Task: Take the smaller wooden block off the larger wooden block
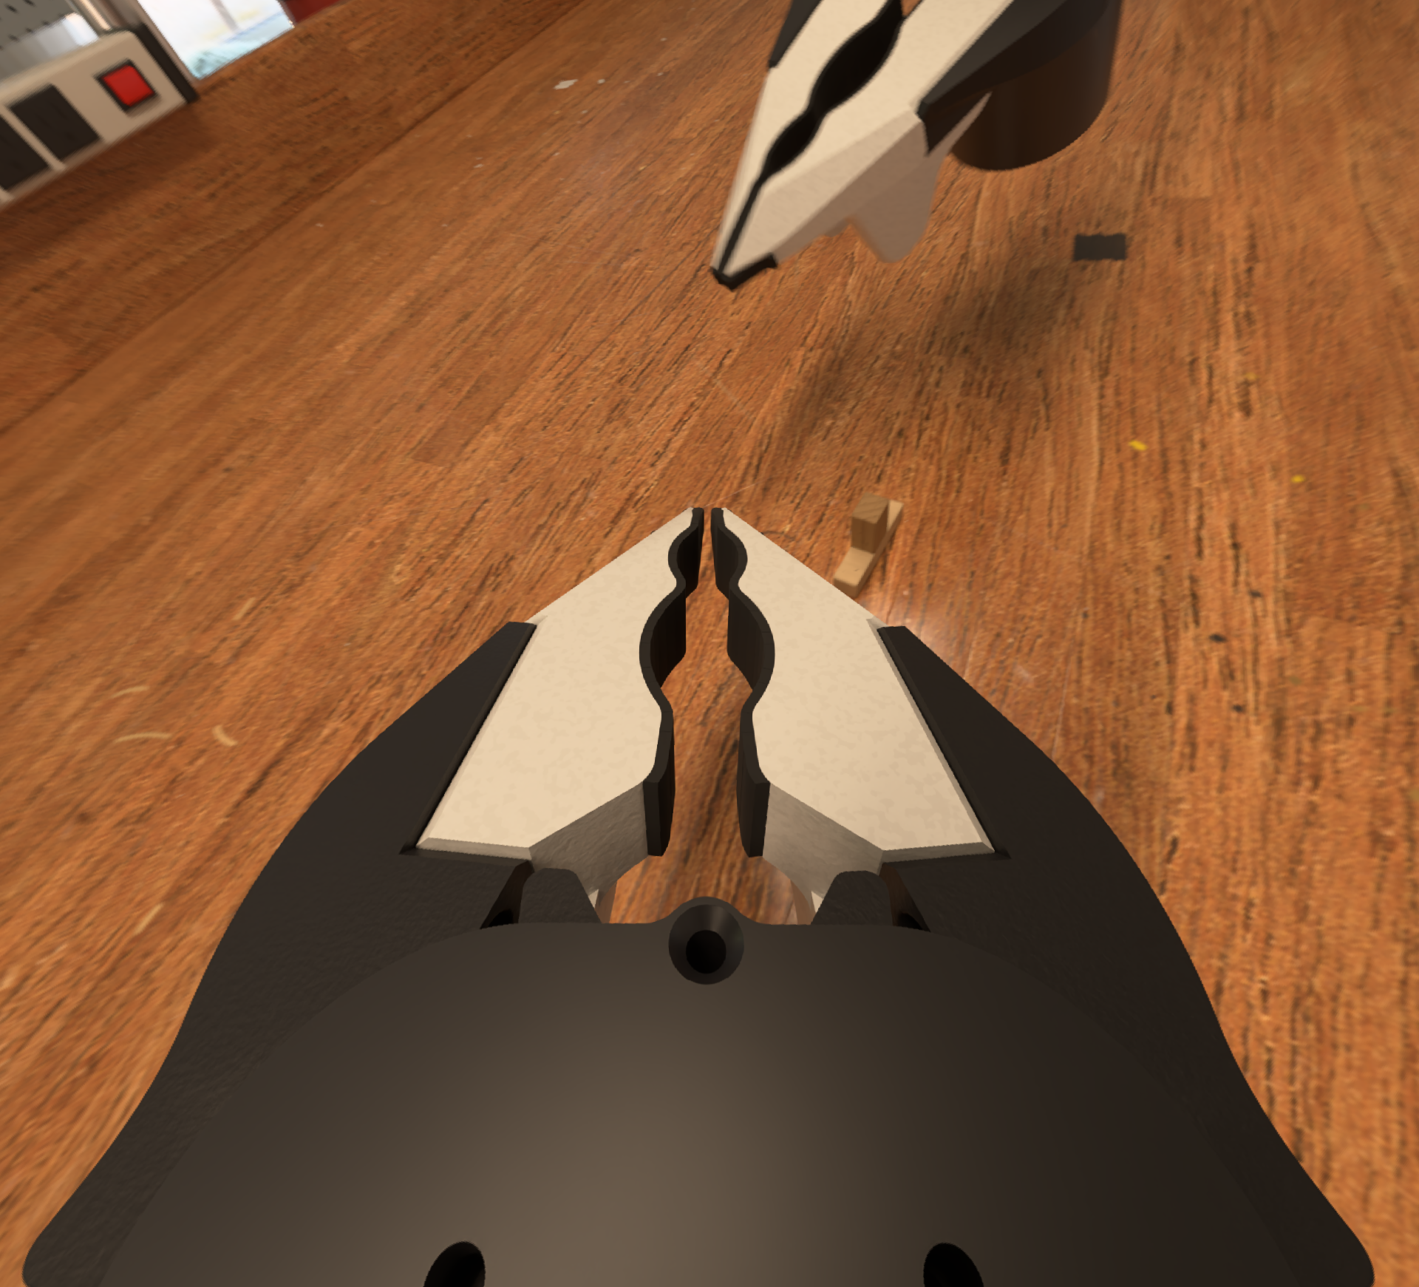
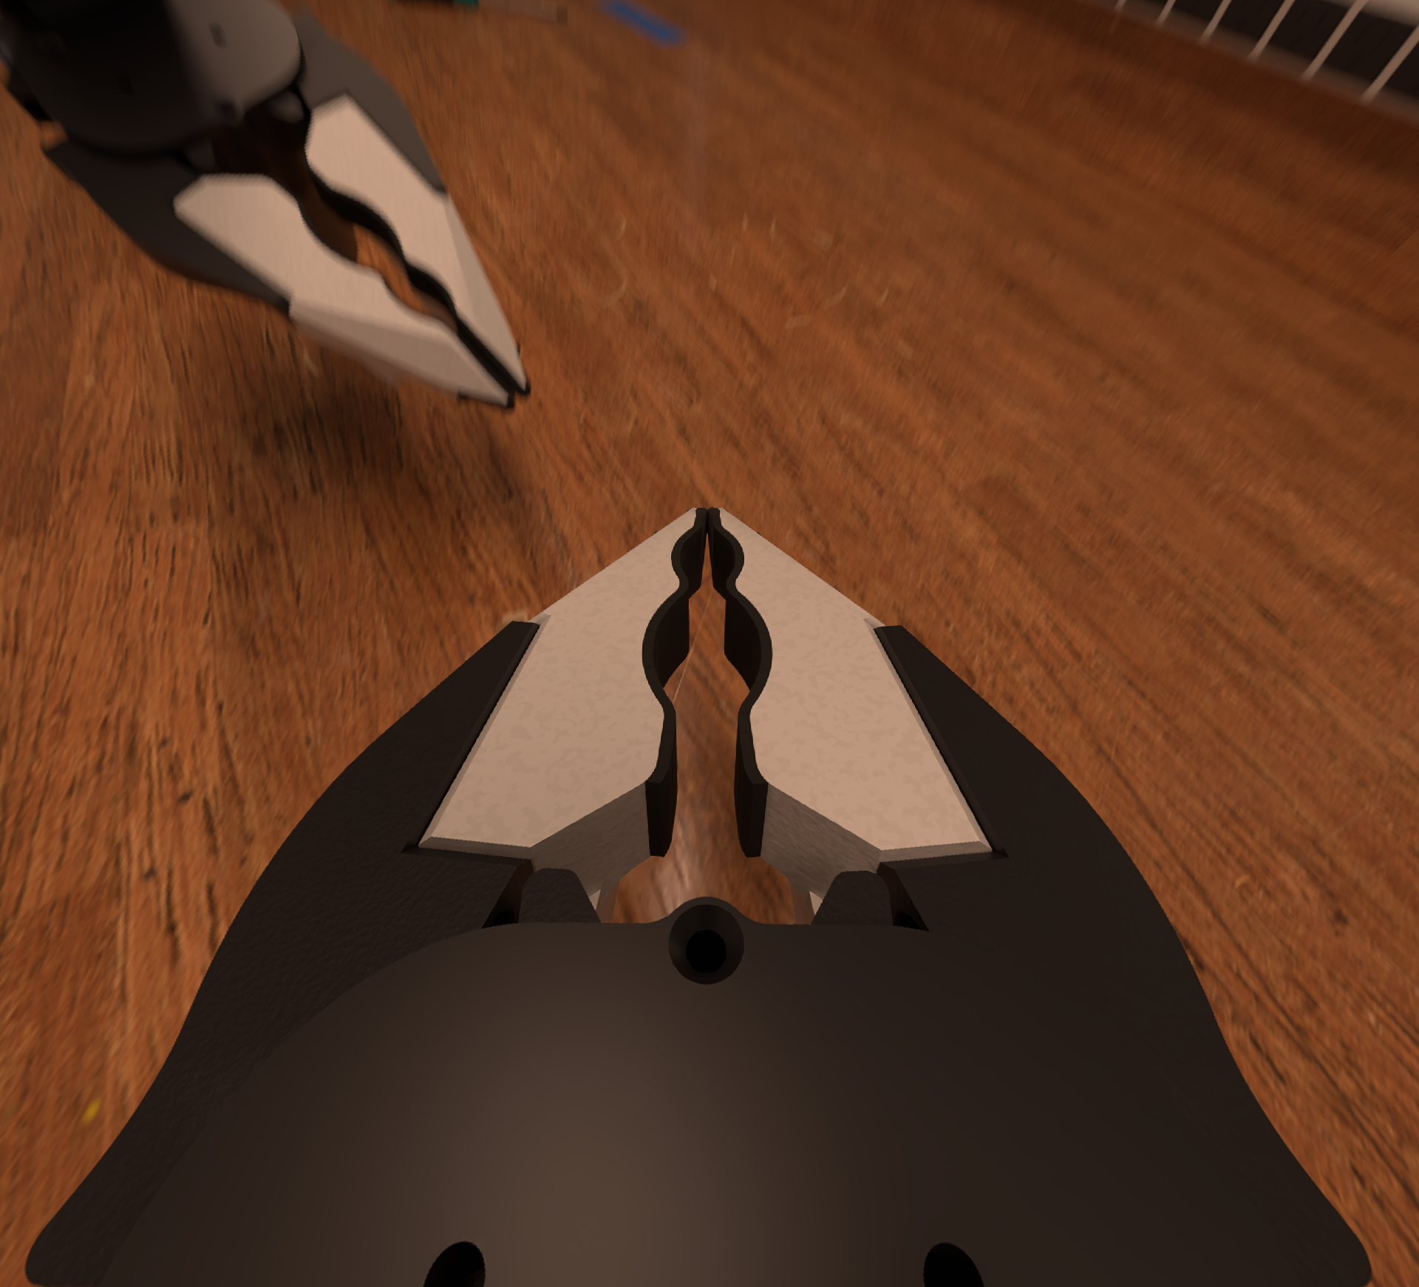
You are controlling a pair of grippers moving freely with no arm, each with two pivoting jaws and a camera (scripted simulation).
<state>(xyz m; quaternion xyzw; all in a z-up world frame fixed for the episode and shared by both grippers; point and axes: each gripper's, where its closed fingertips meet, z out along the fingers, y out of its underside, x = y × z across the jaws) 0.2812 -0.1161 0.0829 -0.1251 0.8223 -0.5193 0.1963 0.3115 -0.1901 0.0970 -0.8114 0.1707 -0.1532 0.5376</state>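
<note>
2 blocks sit on the bench [image 1: 461, 367] just right of the left gripper [image 1: 707, 511]: small block [image 1: 873, 519] on the larger one [image 1: 858, 570], so nothing is lifted yet. Left gripper's jaws are nearly pressed together, holding nothing; right gripper [image 2: 706, 511] likewise, well away, blocks out of its view

We observe the left gripper [image 1: 706, 511] with its cream fingers [image 1: 583, 697] converged to a narrow slit at the tips and nothing between them, while the right gripper [image 2: 706, 511], likewise empty with tips nearly touching, hangs ahead of it, angled downward, the two well apart.
</note>
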